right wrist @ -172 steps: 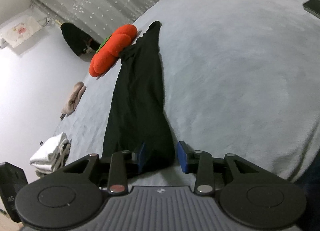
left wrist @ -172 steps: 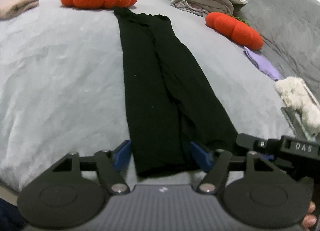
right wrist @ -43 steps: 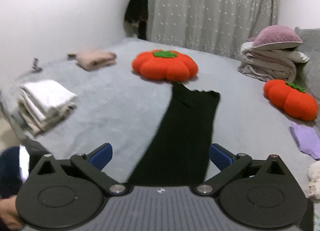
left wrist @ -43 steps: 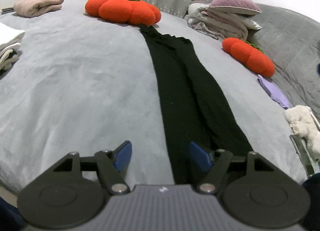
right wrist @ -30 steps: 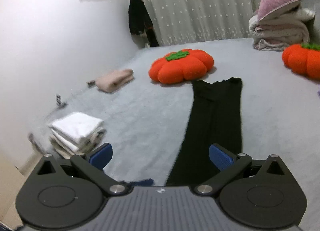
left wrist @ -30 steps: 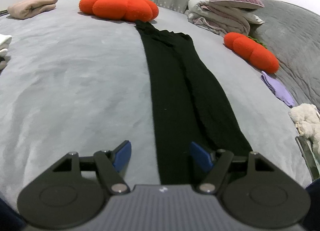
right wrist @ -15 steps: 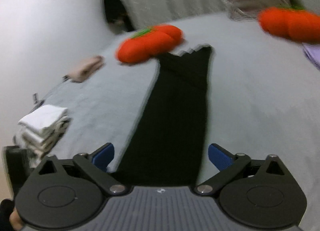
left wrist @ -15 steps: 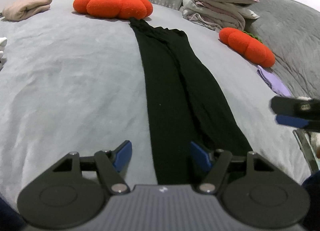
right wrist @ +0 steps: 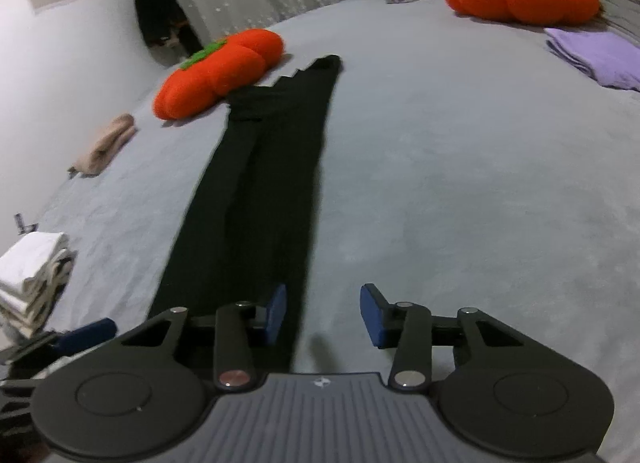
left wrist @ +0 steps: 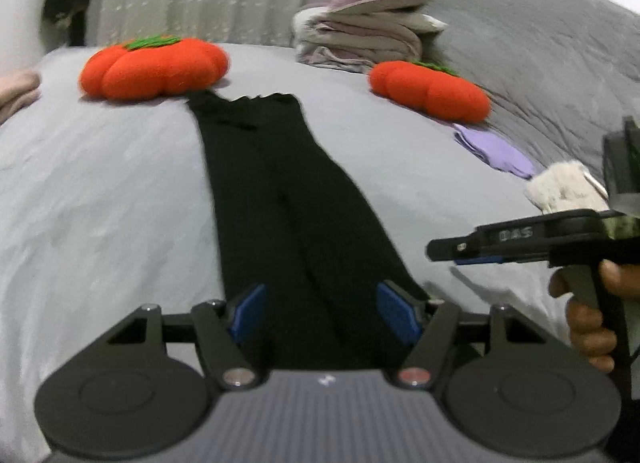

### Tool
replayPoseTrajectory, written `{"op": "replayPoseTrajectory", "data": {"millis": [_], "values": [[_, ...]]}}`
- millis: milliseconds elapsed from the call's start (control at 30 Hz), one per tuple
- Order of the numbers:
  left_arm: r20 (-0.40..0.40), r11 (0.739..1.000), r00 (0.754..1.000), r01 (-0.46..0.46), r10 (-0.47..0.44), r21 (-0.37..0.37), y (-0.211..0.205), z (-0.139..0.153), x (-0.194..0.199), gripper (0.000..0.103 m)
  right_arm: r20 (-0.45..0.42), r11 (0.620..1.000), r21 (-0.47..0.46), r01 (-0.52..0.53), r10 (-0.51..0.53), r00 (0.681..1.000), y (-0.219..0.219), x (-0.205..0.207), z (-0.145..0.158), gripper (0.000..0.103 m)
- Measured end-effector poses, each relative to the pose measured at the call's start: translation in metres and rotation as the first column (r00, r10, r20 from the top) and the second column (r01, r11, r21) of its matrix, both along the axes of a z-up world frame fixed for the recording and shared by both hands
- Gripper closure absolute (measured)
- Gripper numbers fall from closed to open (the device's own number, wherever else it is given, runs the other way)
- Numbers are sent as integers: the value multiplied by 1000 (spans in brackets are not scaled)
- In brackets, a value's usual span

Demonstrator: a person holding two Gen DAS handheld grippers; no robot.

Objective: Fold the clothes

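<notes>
Black trousers (left wrist: 280,203), laid out long and narrow down the grey bed (left wrist: 100,199), far end just beside an orange pumpkin cushion (left wrist: 154,67). Left gripper (left wrist: 322,313) part open, blue pads either side of the near end of the cloth, not clearly pressing. Right gripper (right wrist: 323,313) just been closing, jaws now about a third apart, over the right edge of the trousers; left pad above the black cloth, right pad above bare bedding. Nothing visibly pinched.
</notes>
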State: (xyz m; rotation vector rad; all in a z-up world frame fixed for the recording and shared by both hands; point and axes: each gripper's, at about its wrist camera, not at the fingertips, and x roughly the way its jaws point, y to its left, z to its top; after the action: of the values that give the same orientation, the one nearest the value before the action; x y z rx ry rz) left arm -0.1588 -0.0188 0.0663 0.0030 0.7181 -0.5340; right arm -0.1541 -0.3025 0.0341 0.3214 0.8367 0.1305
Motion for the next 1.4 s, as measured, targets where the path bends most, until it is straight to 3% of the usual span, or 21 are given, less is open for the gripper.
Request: {"op": "replayPoseTrajectory", "data": {"millis": [100,267,567,833,1167,1400], "values": [[10,999,999,33,-34,42,-18,-7,8,45,-16,1000,-3,-25,25,1000,3,8,-7,73],[0,987,999,48,-49,155,-38,-33,9,54,-18,998,4,-55,55,998,11,18,-13,73],[74,968,995,42,-62,246,-43,-44,-11,63,-36,988,-78,-131,128,991,32,25,-21,99],[83,972,995,40,-61,233,-39,-40,-18,67,-1,993,-82,-80,80,997,22,12,-13,100],[120,965,990,35,-68,260,-40,-43,-26,63,10,980,-180,-85,89,996,35,14,-17,100],[147,986,989,5,-29,166,-20,-21,-28,61,64,981,-181,-68,81,995,35,5,-6,96]]}}
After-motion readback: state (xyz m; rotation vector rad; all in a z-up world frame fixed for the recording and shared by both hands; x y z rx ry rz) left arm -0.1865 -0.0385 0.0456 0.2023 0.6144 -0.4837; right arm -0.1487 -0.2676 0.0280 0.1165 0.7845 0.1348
